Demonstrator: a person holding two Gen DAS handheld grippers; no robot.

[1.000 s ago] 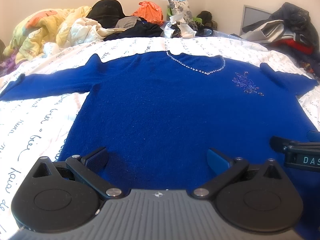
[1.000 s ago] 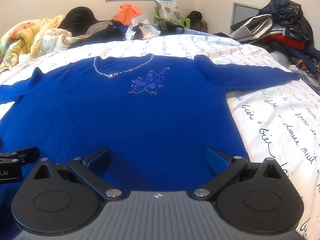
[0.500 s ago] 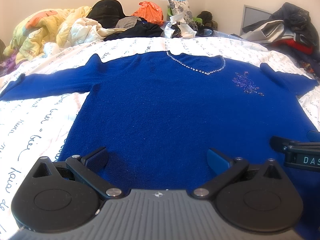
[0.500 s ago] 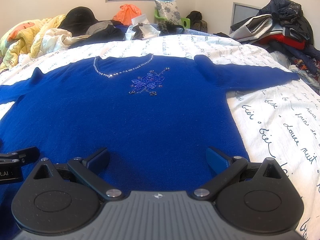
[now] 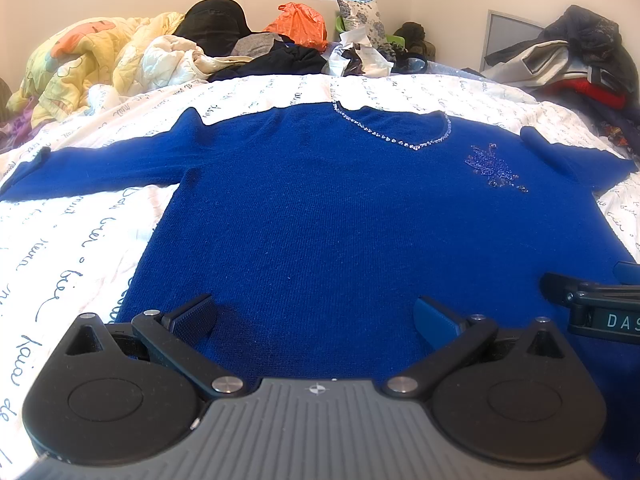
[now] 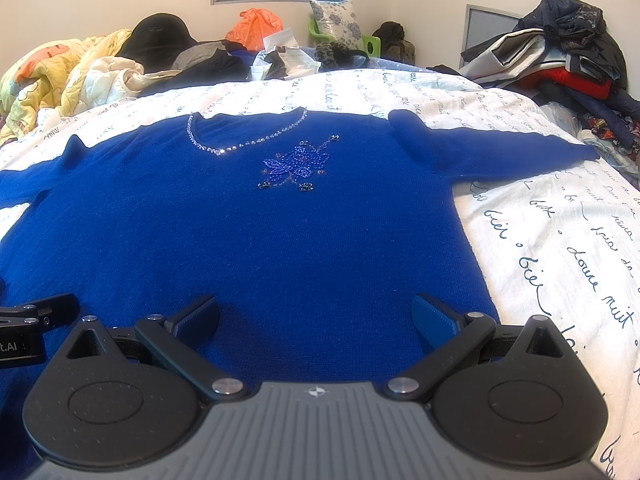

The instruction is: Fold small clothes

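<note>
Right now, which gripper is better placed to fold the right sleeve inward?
The right gripper: open, it hangs over the blue sweater's hem, and that sleeve stretches out on its side.

Blue sweater (image 5: 340, 220) hem hidden behind both tongs; right sleeve end cropped.

Right tongs (image 5: 608, 312), seen at the left wrist view's edge: white letters "DAS", cut off. Left tongs (image 6: 24, 332), in the right wrist view: "t.AI", partial. Bed sheet (image 6: 560, 240): cursive script, words not clearly legible.
</note>
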